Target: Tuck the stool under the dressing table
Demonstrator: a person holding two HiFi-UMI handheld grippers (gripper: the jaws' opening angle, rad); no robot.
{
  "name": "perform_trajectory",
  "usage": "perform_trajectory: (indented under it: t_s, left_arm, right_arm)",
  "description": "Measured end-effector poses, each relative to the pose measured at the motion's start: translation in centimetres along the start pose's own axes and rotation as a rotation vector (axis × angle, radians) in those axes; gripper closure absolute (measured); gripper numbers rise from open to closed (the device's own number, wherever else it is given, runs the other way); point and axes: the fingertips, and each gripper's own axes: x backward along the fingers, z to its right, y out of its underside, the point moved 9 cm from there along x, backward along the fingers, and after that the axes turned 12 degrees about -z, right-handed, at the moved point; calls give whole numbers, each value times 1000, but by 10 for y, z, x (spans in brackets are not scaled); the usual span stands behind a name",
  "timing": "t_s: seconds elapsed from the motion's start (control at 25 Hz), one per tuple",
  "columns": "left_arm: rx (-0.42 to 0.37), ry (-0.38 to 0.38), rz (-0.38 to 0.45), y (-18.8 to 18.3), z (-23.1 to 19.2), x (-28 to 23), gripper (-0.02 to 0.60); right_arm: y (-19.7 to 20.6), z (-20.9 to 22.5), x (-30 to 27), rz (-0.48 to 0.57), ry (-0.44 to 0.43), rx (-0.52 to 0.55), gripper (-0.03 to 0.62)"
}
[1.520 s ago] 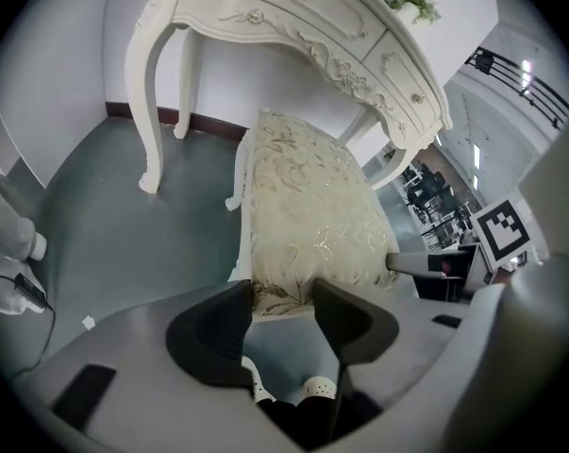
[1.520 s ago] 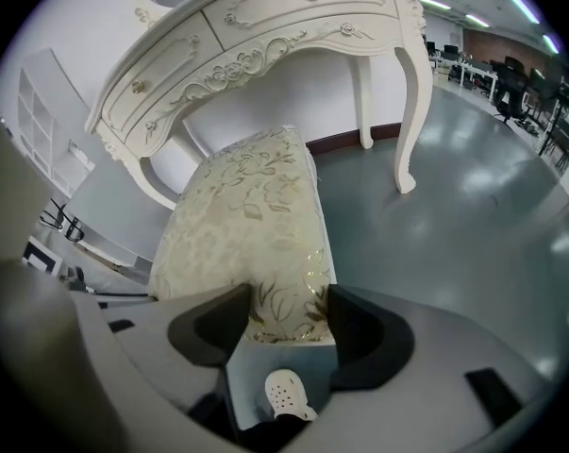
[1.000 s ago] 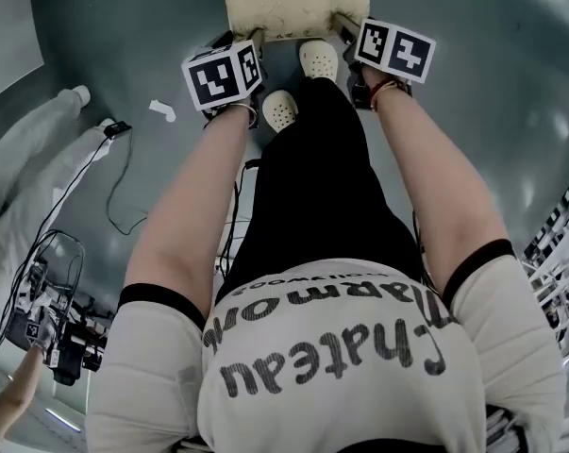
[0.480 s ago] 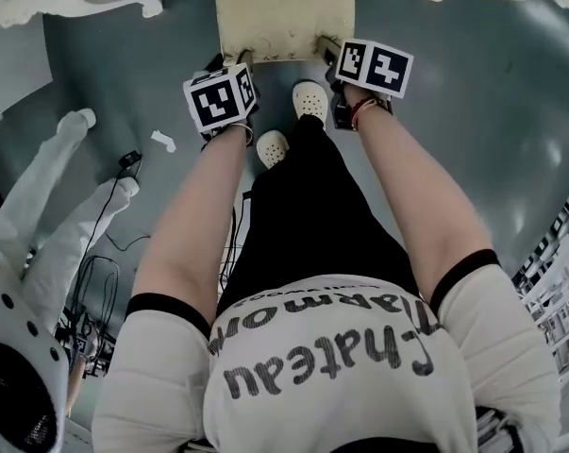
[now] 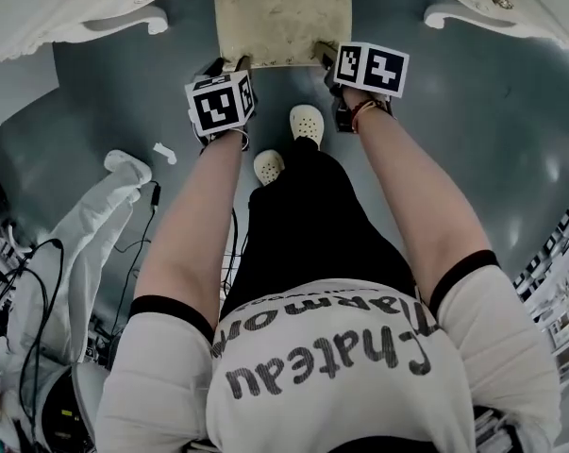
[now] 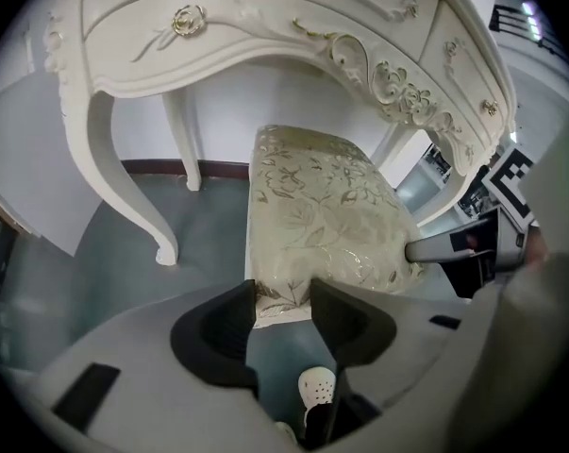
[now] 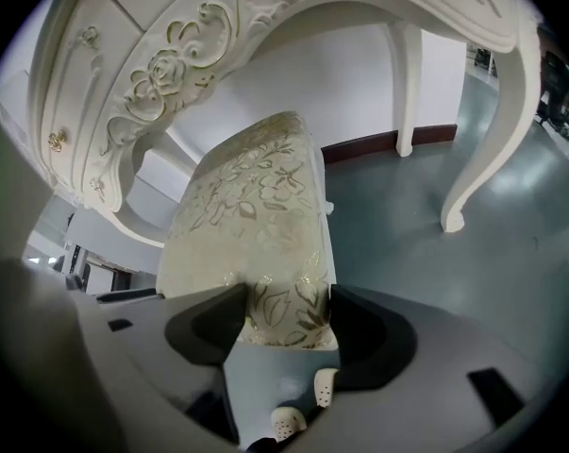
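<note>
A: Left gripper: jaws have just been closing and now pinch the near-left corner of the stool, with cushion fabric filling the gap. Right gripper: clamped on the near-right corner the same way

B: Stool position?

A: It is on the floor. Its far end is under the front of the dressing table and its near end is out. It sits between the two curved front legs, touching neither

B: Notes for the push?

A: Roughly half tucked, by my estimate. Drive both grippers forward evenly and level, or the stool may yaw toward a leg. The padding looks soft, so grips could slip; keep them firm. Shoes are just behind the stool, so step short. Stop once the near edge lines up with the drawer front
</note>
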Motion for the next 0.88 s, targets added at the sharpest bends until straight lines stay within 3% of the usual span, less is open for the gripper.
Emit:
perform_trajectory:
  t_s: [0.44,0.88]
  left_arm:
    - [-14,-40,36,-33,-5,-5,383]
    - [-11,-50,194,-60,-9,-15,390]
  right_arm:
    - [-31,-5,-6,72,-6,44,295]
    - [-59,-6,-9,198,-33,62,295]
